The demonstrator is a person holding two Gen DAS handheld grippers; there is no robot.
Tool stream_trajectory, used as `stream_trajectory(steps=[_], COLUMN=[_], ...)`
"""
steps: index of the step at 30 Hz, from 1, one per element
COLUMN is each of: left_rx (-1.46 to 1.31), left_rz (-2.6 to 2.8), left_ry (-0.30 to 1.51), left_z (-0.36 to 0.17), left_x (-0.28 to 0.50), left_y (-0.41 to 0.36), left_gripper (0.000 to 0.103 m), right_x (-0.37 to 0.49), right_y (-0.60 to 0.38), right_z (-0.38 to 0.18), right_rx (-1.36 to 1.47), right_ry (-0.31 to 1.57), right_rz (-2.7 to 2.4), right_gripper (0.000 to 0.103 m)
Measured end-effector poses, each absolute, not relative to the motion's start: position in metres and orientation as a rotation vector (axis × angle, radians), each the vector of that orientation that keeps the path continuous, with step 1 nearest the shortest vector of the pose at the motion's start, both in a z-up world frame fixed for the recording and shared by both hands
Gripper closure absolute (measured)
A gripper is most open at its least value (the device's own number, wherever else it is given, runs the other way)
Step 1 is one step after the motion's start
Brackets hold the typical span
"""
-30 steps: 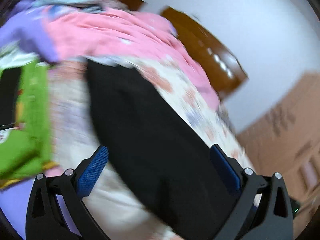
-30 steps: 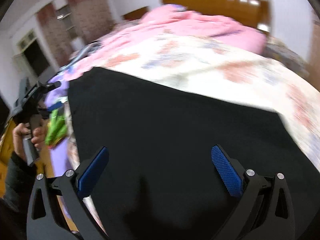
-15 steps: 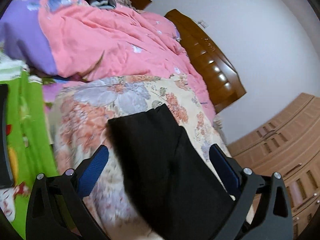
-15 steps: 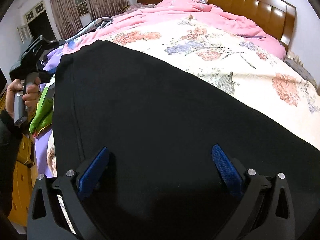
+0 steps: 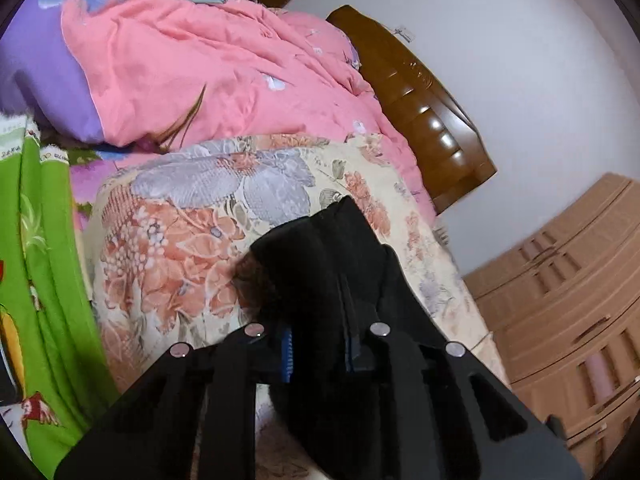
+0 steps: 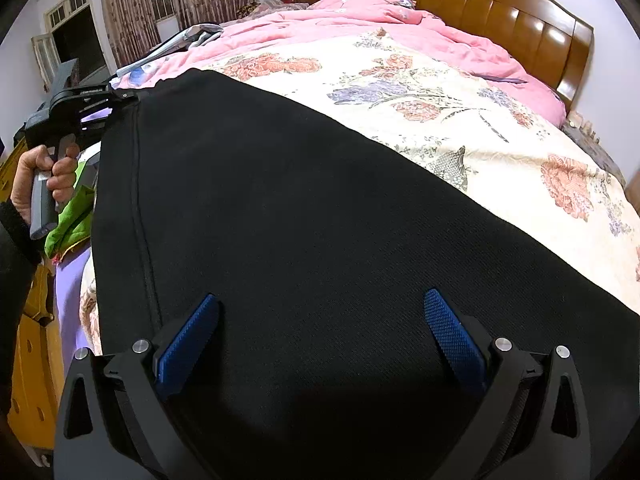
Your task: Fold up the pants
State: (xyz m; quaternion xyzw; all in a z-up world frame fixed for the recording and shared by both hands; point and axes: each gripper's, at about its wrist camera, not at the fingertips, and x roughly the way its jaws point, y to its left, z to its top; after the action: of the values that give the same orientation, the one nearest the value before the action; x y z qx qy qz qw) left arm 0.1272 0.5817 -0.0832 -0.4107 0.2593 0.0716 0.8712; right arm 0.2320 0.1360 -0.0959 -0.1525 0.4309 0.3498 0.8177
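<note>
The black pants (image 6: 320,220) lay spread across the flowered bedspread (image 6: 460,120), with a pink quilt (image 5: 208,64) bunched behind and a green cloth (image 5: 44,280) at the bed's edge. The left gripper (image 5: 318,350) was pinched shut on a corner of the pants. The right gripper (image 6: 320,332) hovered over the fabric, jaws wide apart, holding nothing.

Hidden and cut-off parts

Black pants (image 6: 320,220) run off the right-wrist view's lower edge; in the left-wrist view their fabric covers the left gripper (image 5: 318,350) pads almost entirely.
</note>
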Motion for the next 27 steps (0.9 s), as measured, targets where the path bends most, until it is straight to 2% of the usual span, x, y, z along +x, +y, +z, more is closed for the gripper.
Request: stream_trajectory(steps=[3, 4, 5, 6, 8, 10, 11, 13, 16, 18, 19, 23, 26, 27], left_rx=[-0.624, -0.459, -0.354, -0.280, -0.099, 0.057, 0.112, 0.249, 0.417, 0.508, 0.493, 0.289, 0.095, 0.064], left_rz=[0.220, 0.242, 0.236, 0.219, 0.145, 0.045, -0.003, -0.094, -0.161, -0.160, -0.183, -0.140, 0.004, 0.069], left_ry=[0.507, 0.484, 0.462, 0.443, 0.403, 0.403, 0.427, 0.519, 0.652, 0.606, 0.581, 0.490, 0.492, 0.505], left_z=[-0.043, -0.018, -0.002, 0.009, 0.028, 0.022, 0.012, -0.021, -0.071, -0.076, -0.069, -0.030, -0.016, -0.016], left_x=[0.121, 0.120, 0.119, 0.117, 0.113, 0.110, 0.111, 0.115, 0.115, 0.099, 0.089, 0.064, 0.065, 0.066], left_y=[0.541, 0.507, 0.480, 0.456, 0.387, 0.321, 0.295, 0.245, 0.199, 0.185, 0.186, 0.238, 0.305, 0.329], left_gripper=[0.090, 0.090, 0.090, 0.090, 0.090, 0.089, 0.089, 0.087, 0.068, 0.024, 0.018, 0.007, 0.008, 0.014], right_x=[0.237, 0.239, 0.242, 0.246, 0.263, 0.272, 0.273, 0.273, 0.271, 0.269, 0.270, 0.274, 0.272, 0.272], right_y=[0.126, 0.121, 0.113, 0.102, 0.064, 0.030, 0.019, 0.010, 0.011, 0.012, 0.011, 0.008, 0.011, 0.011], right_z=[-0.093, -0.091, -0.089, -0.088, -0.088, -0.089, -0.088, -0.088, -0.086, -0.086, -0.086, -0.089, -0.088, -0.088], right_rx=[-0.248, -0.205, -0.155, -0.082, 0.169, 0.364, 0.425, 0.475, 0.464, 0.459, 0.462, 0.497, 0.488, 0.484], right_ry=[0.919, 0.911, 0.902, 0.897, 0.892, 0.857, 0.835, 0.813, 0.801, 0.796, 0.802, 0.824, 0.829, 0.831], right_rz=[0.769, 0.767, 0.758, 0.757, 0.713, 0.640, 0.630, 0.635, 0.644, 0.655, 0.655, 0.658, 0.661, 0.663], right_gripper=[0.005, 0.008, 0.017, 0.022, 0.025, 0.024, 0.021, 0.021, 0.015, 0.015, 0.015, 0.015, 0.015, 0.015])
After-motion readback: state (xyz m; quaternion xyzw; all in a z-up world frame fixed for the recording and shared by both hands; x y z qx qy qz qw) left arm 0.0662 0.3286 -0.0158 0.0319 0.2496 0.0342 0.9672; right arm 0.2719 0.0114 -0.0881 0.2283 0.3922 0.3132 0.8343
